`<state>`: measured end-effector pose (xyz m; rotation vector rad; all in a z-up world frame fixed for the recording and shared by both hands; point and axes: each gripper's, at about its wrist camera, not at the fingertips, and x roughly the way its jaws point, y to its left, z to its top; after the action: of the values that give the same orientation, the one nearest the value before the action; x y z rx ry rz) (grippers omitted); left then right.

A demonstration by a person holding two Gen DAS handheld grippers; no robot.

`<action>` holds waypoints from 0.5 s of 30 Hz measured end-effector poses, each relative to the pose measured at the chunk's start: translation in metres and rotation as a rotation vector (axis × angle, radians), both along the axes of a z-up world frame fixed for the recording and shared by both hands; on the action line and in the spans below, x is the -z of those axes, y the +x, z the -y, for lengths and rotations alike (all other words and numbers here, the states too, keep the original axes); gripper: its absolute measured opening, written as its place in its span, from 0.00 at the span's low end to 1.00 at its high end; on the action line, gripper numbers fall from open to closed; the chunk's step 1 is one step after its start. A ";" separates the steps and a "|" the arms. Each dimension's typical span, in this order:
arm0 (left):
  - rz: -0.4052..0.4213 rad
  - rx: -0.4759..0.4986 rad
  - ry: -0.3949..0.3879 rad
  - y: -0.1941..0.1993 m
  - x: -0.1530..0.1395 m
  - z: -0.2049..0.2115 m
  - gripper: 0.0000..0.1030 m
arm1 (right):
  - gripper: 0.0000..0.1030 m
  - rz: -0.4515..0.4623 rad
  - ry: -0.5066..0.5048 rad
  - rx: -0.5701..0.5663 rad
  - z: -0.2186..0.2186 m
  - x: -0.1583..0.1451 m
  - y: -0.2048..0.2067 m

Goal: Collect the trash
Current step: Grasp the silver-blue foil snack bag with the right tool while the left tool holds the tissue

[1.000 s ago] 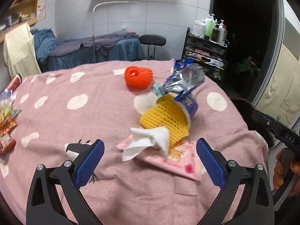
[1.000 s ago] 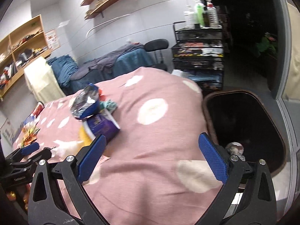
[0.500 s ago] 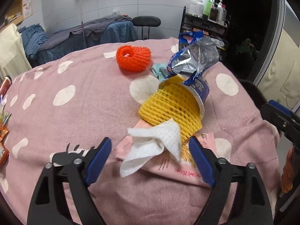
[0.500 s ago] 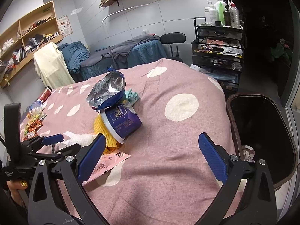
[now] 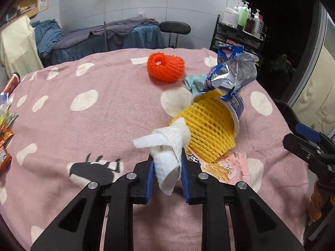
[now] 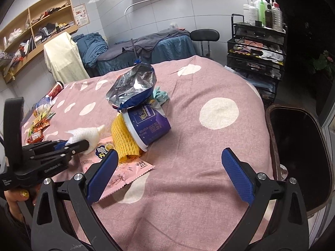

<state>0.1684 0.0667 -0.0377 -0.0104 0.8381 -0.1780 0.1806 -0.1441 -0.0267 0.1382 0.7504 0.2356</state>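
Observation:
My left gripper (image 5: 167, 159) is shut on a crumpled white paper towel (image 5: 167, 144), which also shows in the right wrist view (image 6: 88, 135). Beside it lie a yellow foam net (image 5: 207, 129) inside a tipped blue cup (image 6: 148, 123), a pink wrapper (image 6: 119, 165) under them, a silver snack bag (image 6: 134, 87) and an orange foam net (image 5: 165, 67). My right gripper (image 6: 169, 163) is open and empty above the pink tablecloth, to the right of the pile. A dark trash bin (image 6: 299, 146) stands off the table's right edge.
The round table has a pink polka-dot cloth (image 5: 83, 108). Snack packets (image 6: 39, 125) and a can (image 6: 55, 89) lie at its far left. A black rack with bottles (image 6: 257, 37), a stool (image 5: 174, 28) and a covered bed (image 5: 100, 39) stand behind.
My left gripper moved forward and closed on the white paper towel, lifting its end. My right gripper swung left toward the trash pile and stayed open.

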 end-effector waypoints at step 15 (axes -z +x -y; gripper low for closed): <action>0.039 -0.051 -0.040 -0.019 -0.007 -0.014 0.21 | 0.81 0.064 0.053 0.007 -0.016 -0.023 0.070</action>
<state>0.1495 0.0810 -0.0306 -0.0655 0.7944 -0.1461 0.2506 -0.1284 -0.0033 0.1831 0.6807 0.2525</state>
